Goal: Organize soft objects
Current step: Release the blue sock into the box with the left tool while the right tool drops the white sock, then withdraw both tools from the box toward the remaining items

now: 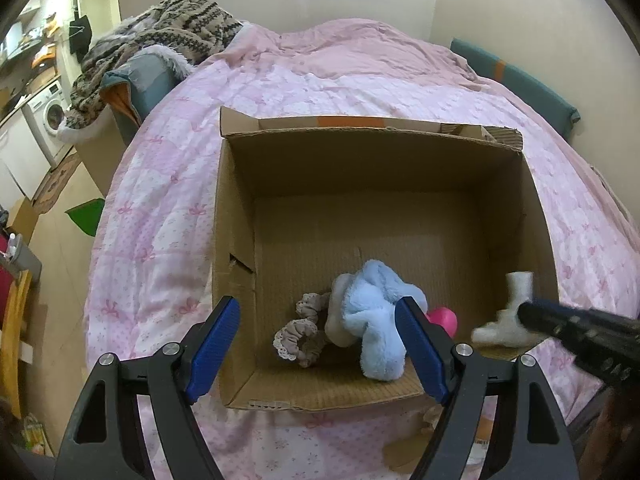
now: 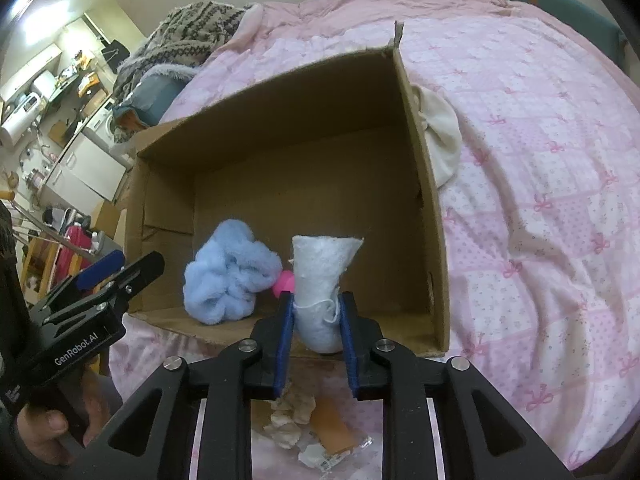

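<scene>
An open cardboard box point(image 1: 236, 208) sits on a pink quilted bed. In it lie a fluffy light-blue soft toy point(image 1: 376, 316), a beige lace scrunchie point(image 1: 298, 330) and a pink ball point(image 1: 442, 318). My left gripper point(image 1: 318, 346) is open and empty over the box's near edge. My right gripper point(image 2: 316, 320) is shut on a white sock point(image 2: 322, 280) and holds it over the box's near right side; the sock also shows in the left wrist view point(image 1: 506, 312). The blue toy point(image 2: 228, 274) lies left of the sock.
A cream cloth pouch point(image 2: 440, 140) lies on the quilt point(image 2: 540, 184) outside the box's right wall. Crumpled cream fabric and wrappers point(image 2: 296, 420) lie on the bed in front of the box. A patterned blanket point(image 1: 160, 40) is heaped at the bed's far left.
</scene>
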